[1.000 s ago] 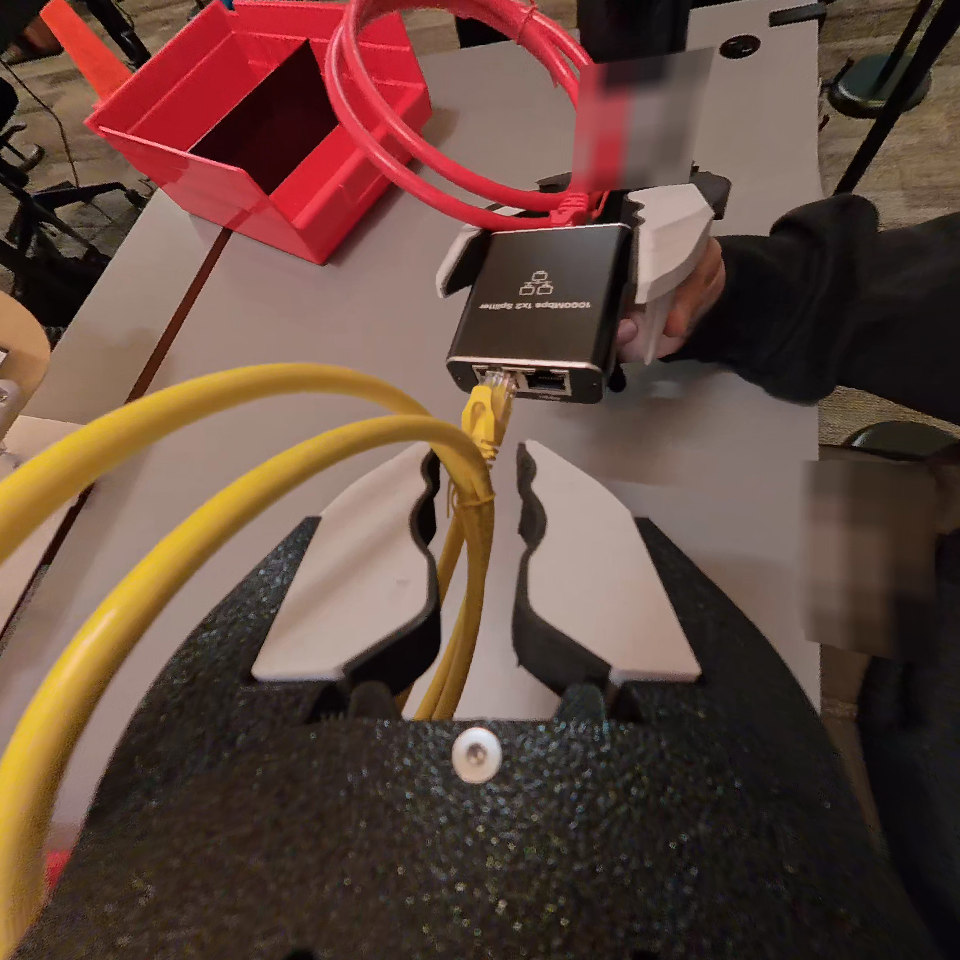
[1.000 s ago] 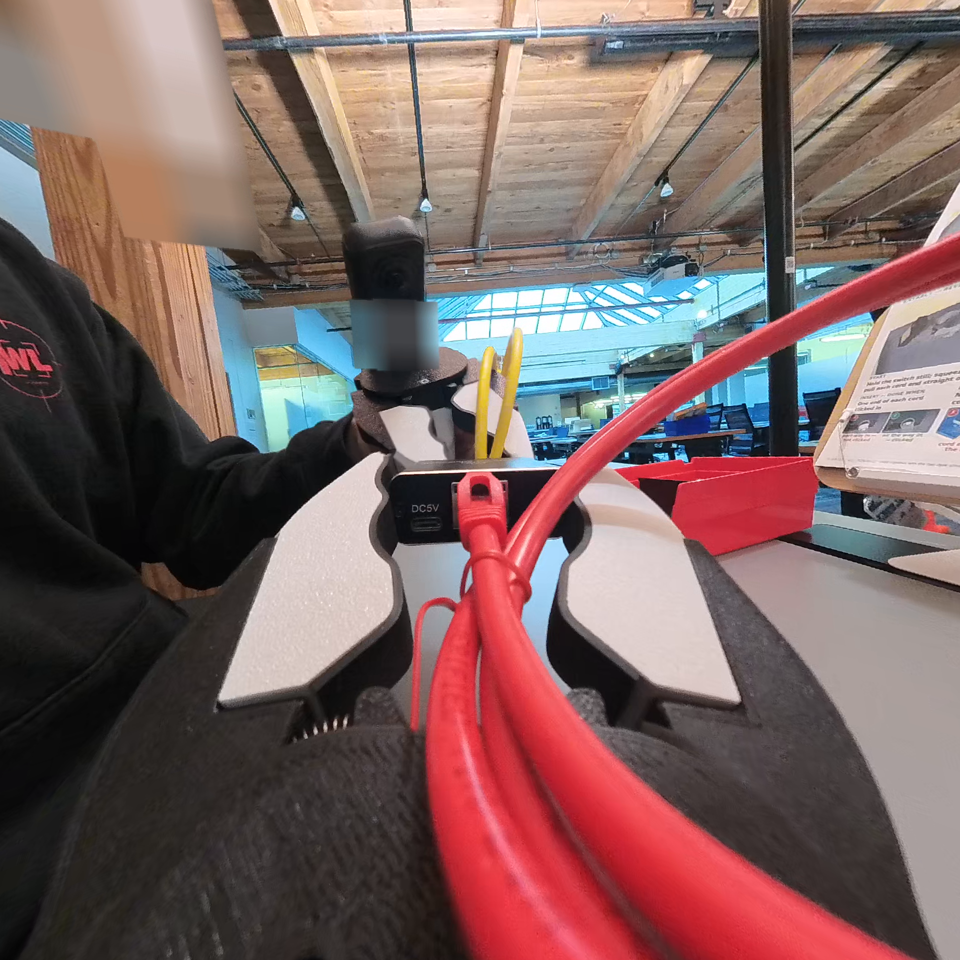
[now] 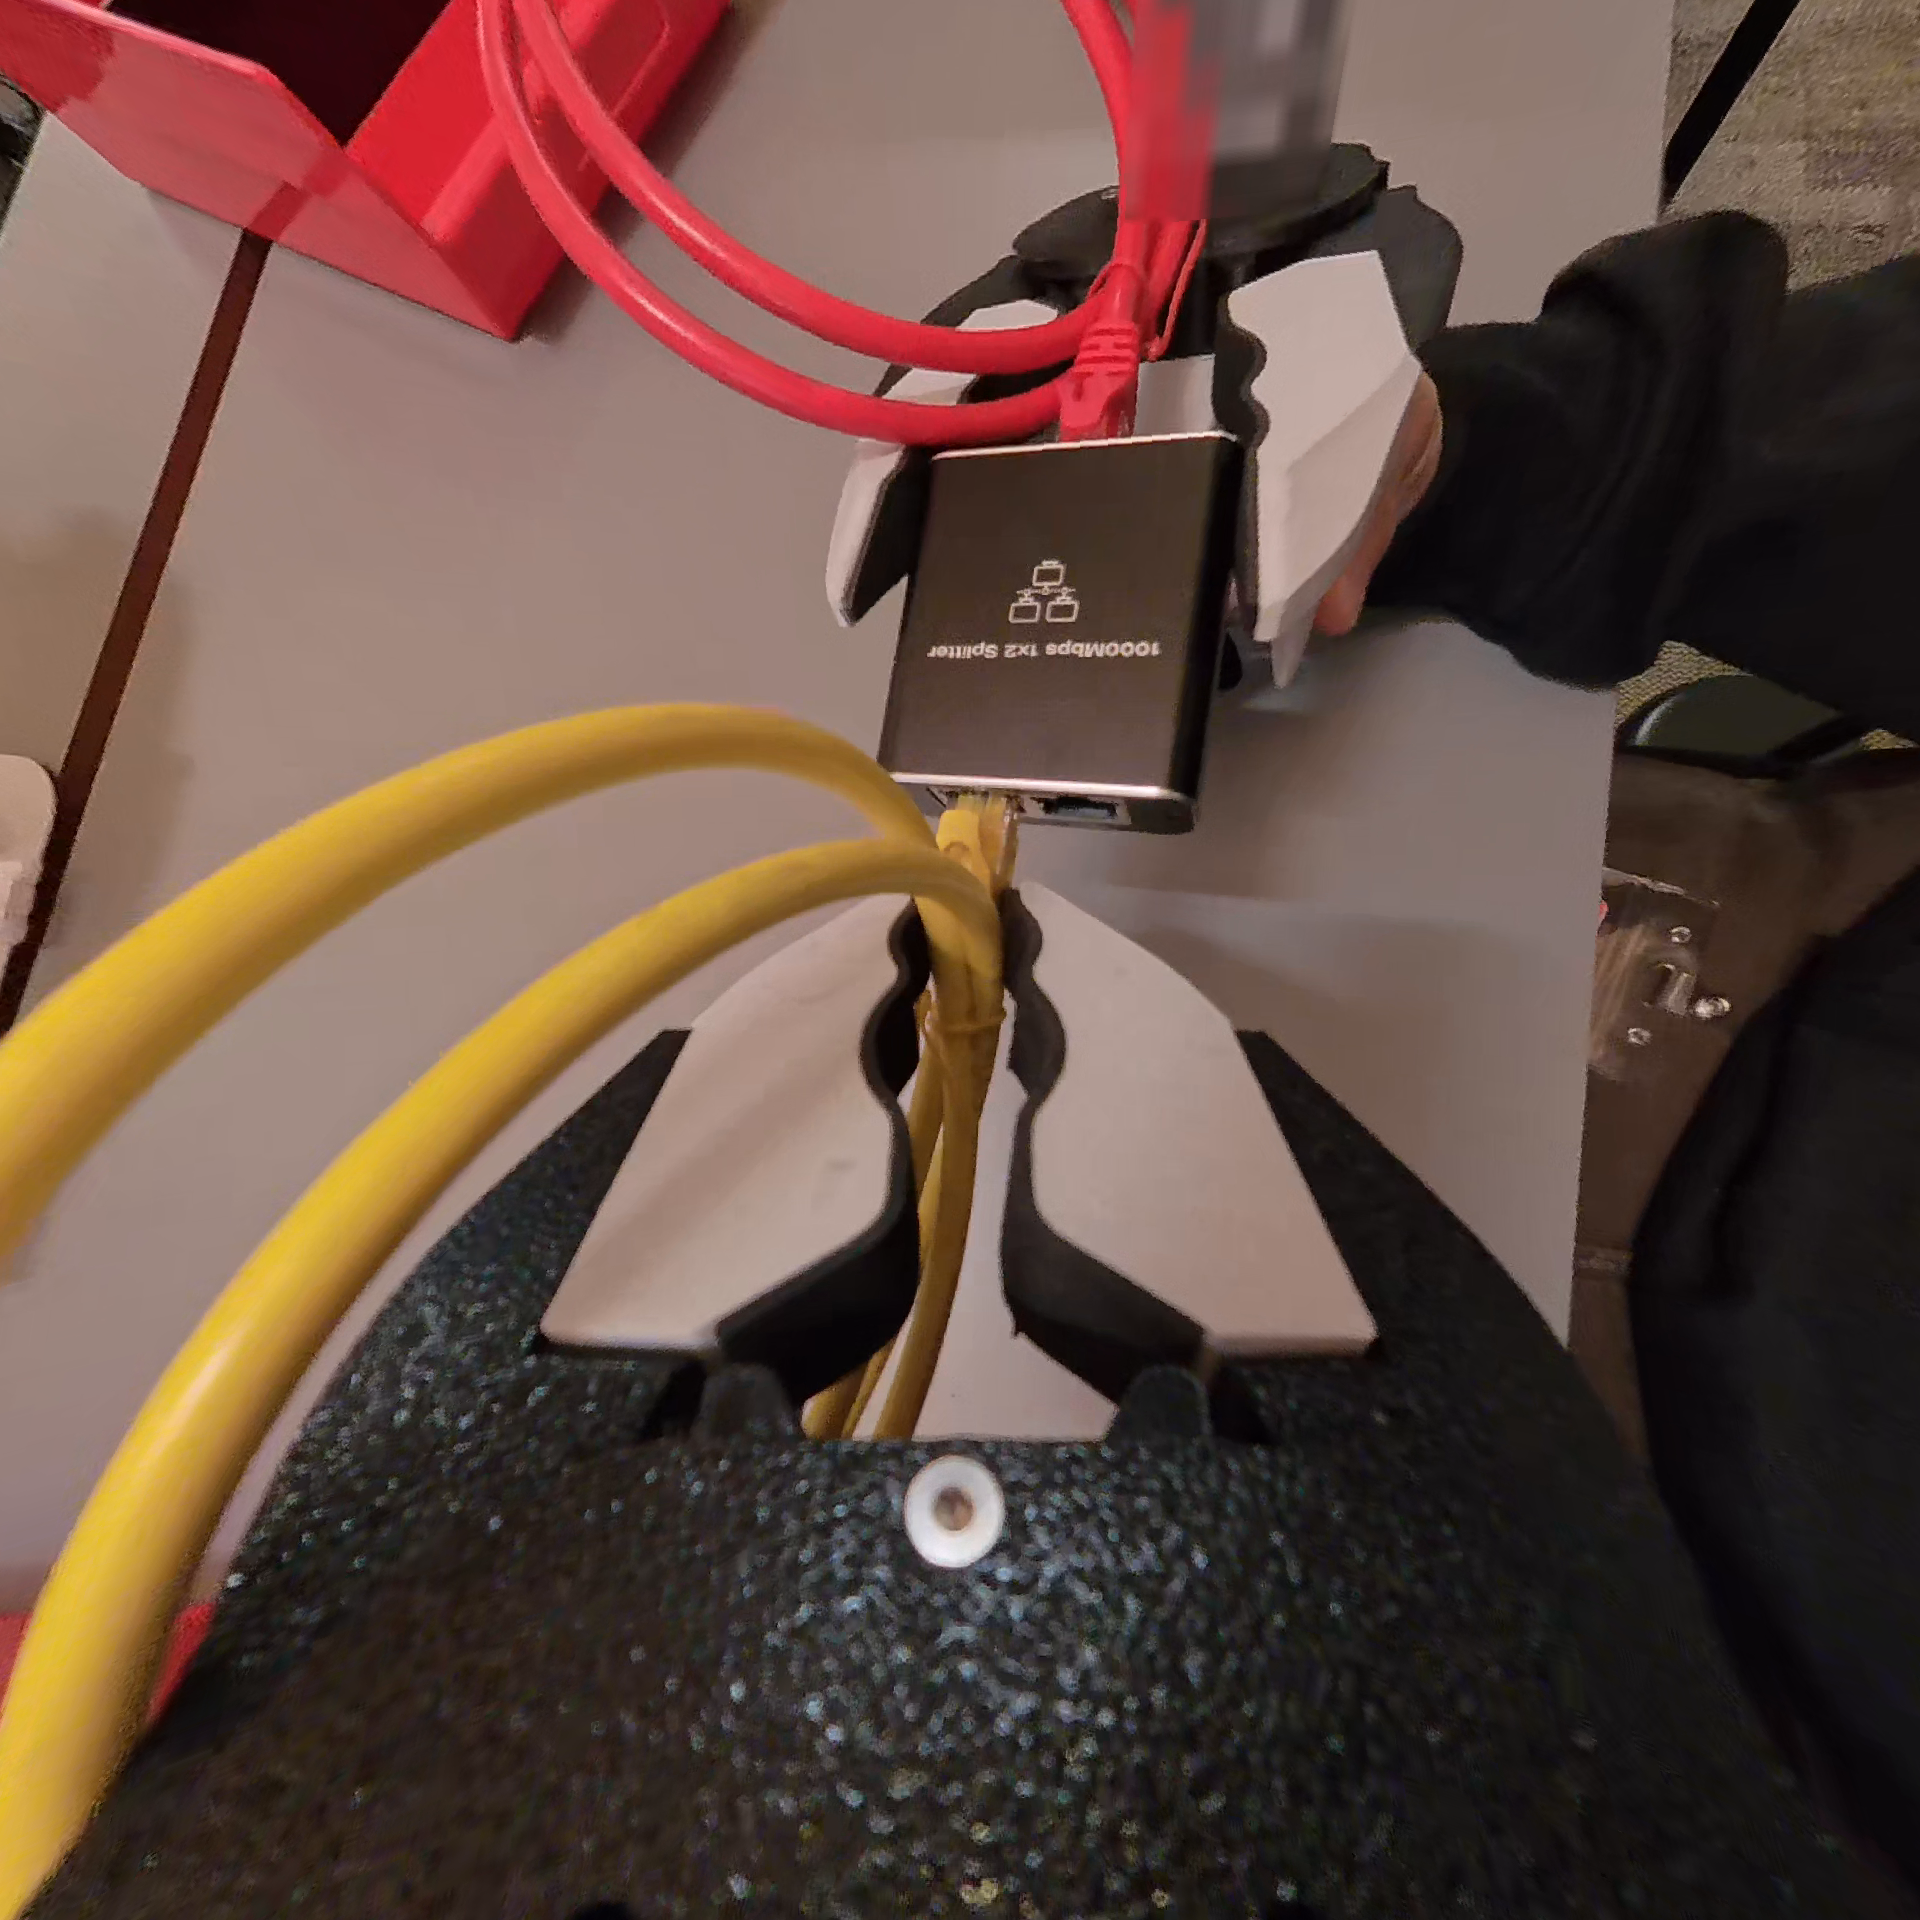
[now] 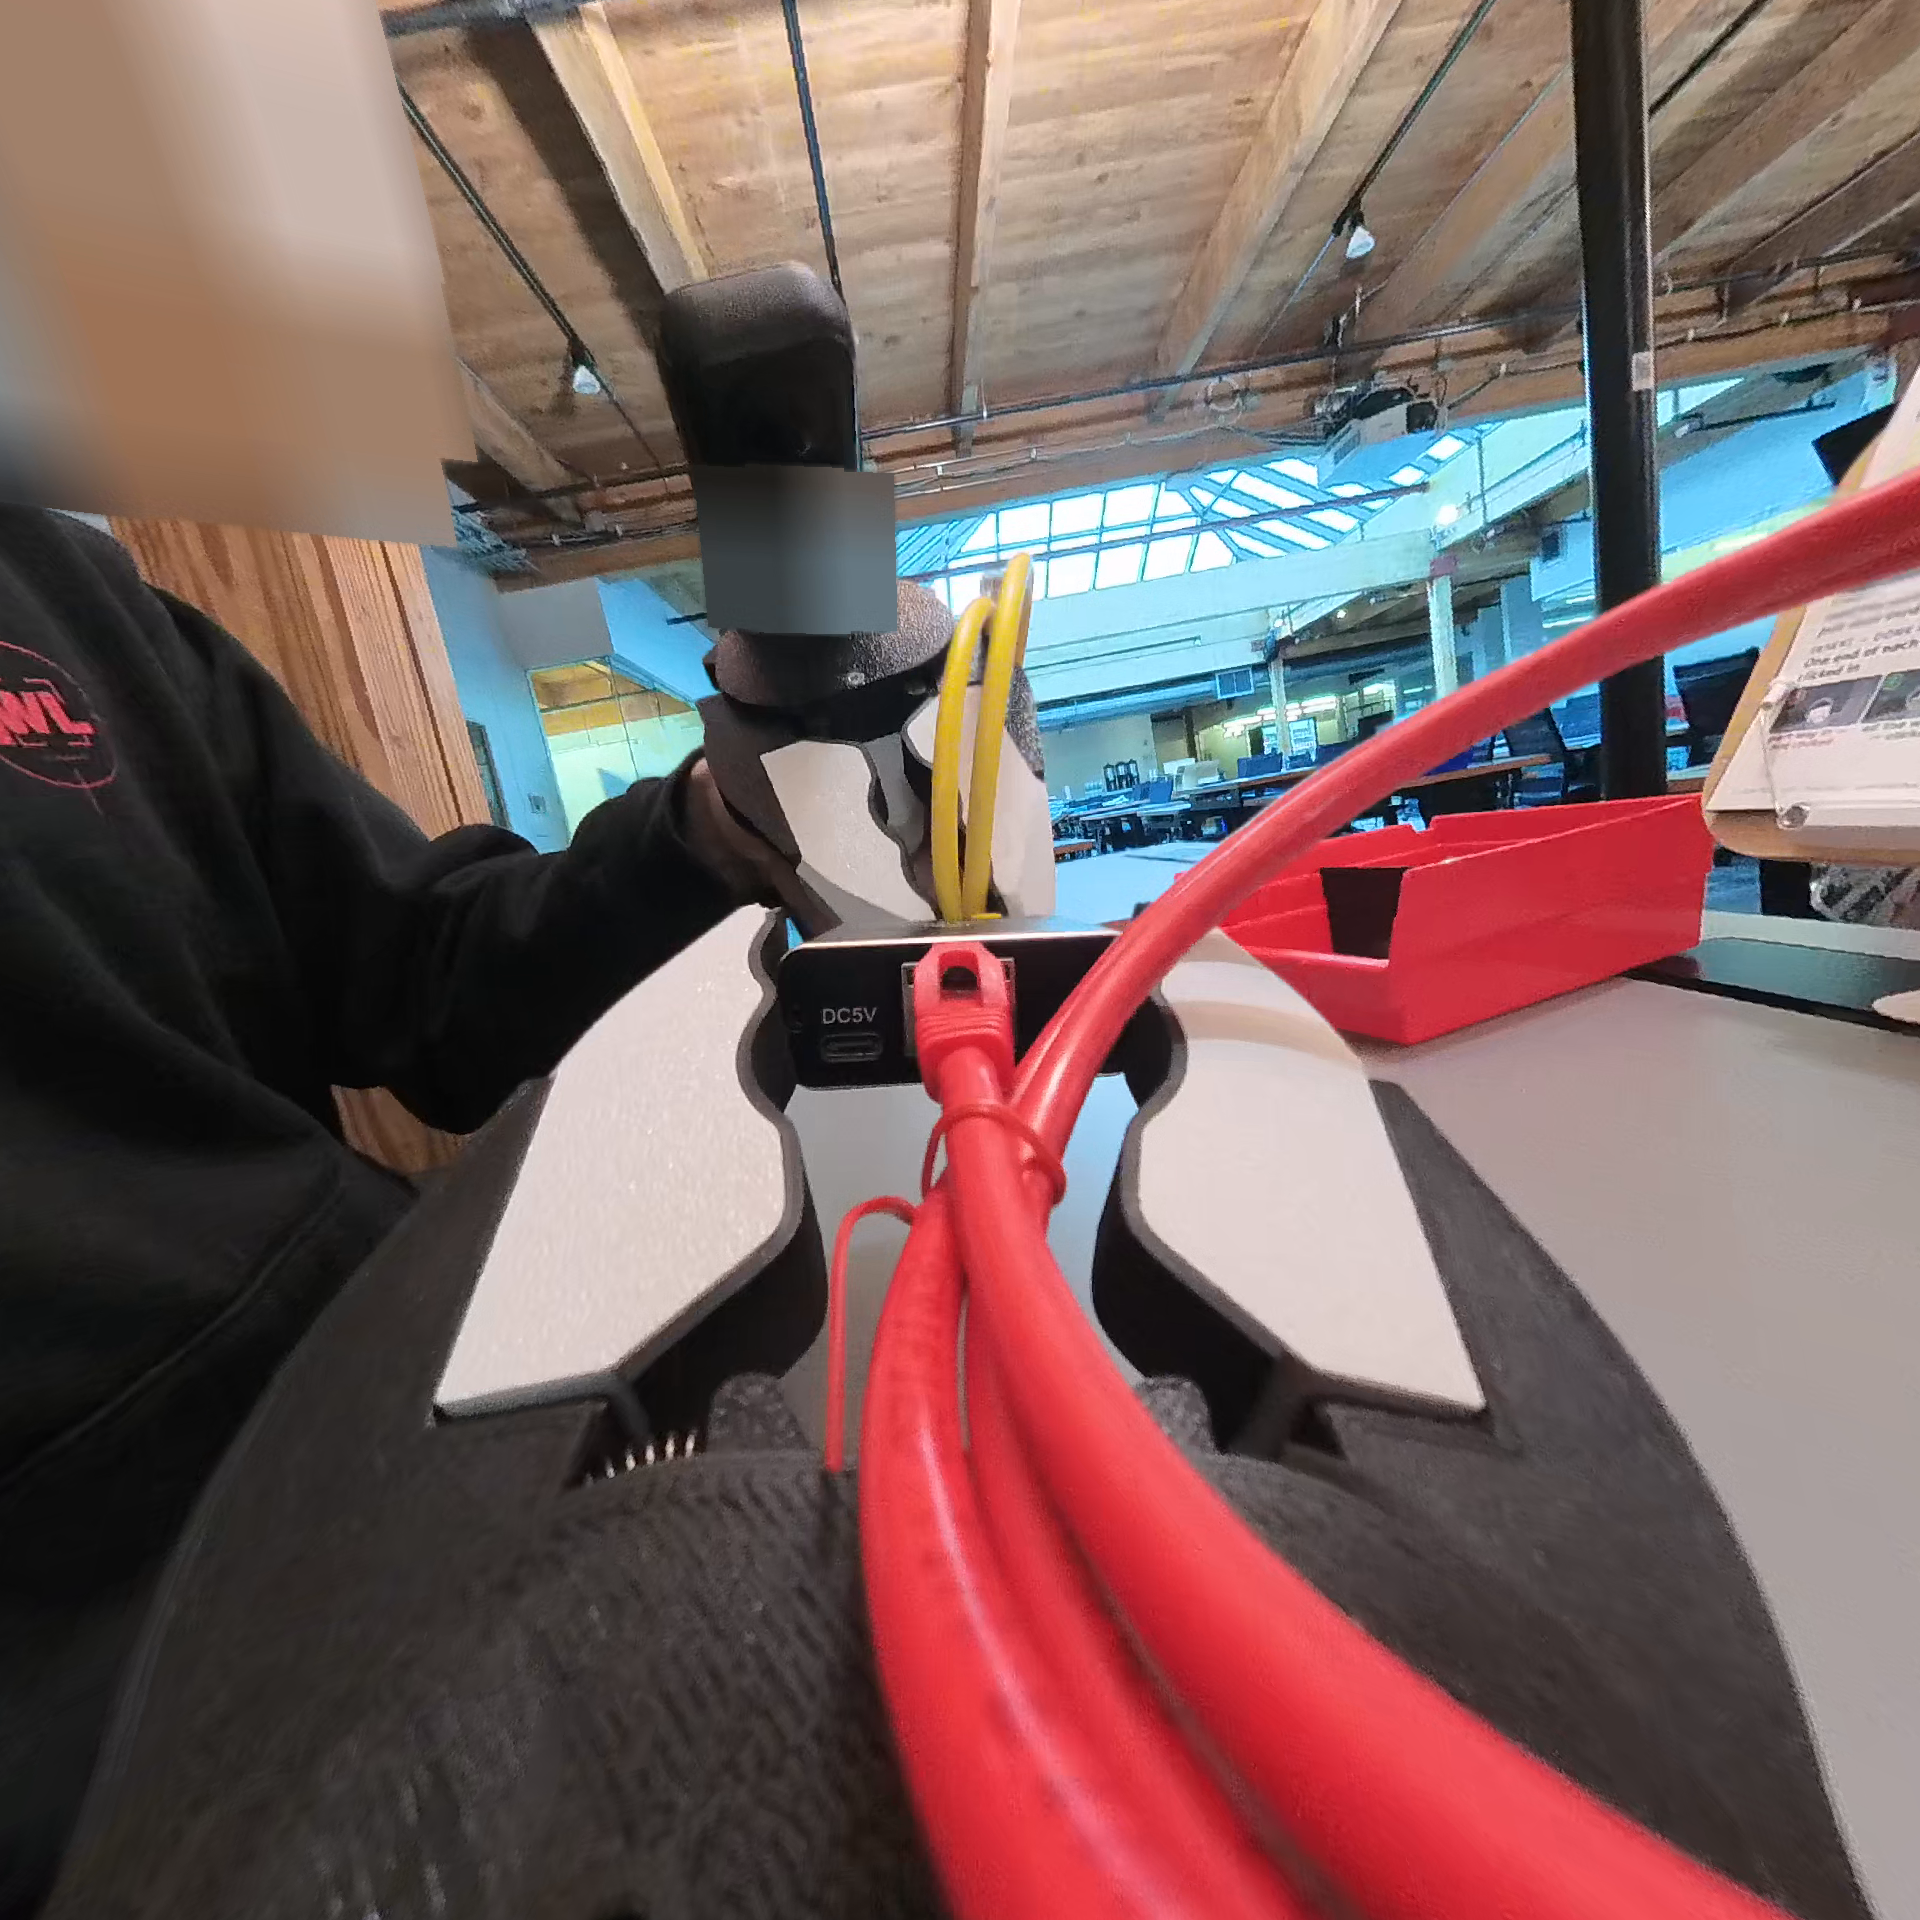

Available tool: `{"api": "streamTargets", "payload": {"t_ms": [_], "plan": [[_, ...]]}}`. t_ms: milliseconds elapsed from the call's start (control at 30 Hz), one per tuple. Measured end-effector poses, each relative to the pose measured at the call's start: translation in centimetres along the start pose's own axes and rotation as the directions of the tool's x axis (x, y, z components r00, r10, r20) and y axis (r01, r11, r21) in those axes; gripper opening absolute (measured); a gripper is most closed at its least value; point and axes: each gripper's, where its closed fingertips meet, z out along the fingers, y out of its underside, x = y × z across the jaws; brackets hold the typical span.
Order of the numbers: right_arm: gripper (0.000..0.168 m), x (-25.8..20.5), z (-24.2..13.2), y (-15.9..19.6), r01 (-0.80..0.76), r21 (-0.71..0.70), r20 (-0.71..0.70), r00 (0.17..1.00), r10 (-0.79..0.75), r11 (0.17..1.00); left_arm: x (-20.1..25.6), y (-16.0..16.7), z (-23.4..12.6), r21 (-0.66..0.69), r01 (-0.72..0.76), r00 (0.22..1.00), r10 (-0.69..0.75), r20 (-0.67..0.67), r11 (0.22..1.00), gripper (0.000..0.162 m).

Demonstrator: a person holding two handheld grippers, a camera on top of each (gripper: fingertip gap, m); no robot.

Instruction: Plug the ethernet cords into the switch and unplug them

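One cord [image 3: 436, 831] is yellow, the other cord [image 3: 727, 301] red. The switch [image 3: 1049, 613] is black, the bin [image 3: 343, 135] red, the tabletop [image 3: 520, 561] grey.

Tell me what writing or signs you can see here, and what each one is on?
I won't repeat the wording, only say where it stands.
Switch, top: a white line of print under a small diagram.
Switch, back face: a short white mark above a small port.
Black sweater: a red logo, cut off.
Paper sheet: print too blurred to read.
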Motion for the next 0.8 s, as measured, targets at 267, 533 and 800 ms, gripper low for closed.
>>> {"api": "streamTargets", "payload": {"t_ms": [267,533,800], "plan": [[0.064,-1.3,-0.1,-2.4,-0.018,0.127,0.084,0.996,0.008,0.992,0.6,-2.8,-2.1,0.187,0.044,0.995,-0.06,0.081,0.981,0.019],[0.064,-1.5,0.1,-2.5,-0.01,0.139,0.09,0.996,-0.003,0.99,0.7,-3.3,-2.7,0.232,0.116,0.989,-0.134,0.062,0.966,0.016],[0.066,-0.8,0.3,-2.6,0.021,0.096,0.0,1.0,-0.021,0.995,0.1,-3.5,-2.9,0.23,0.036,0.986,-0.071,0.149,0.973,0.012]]}}
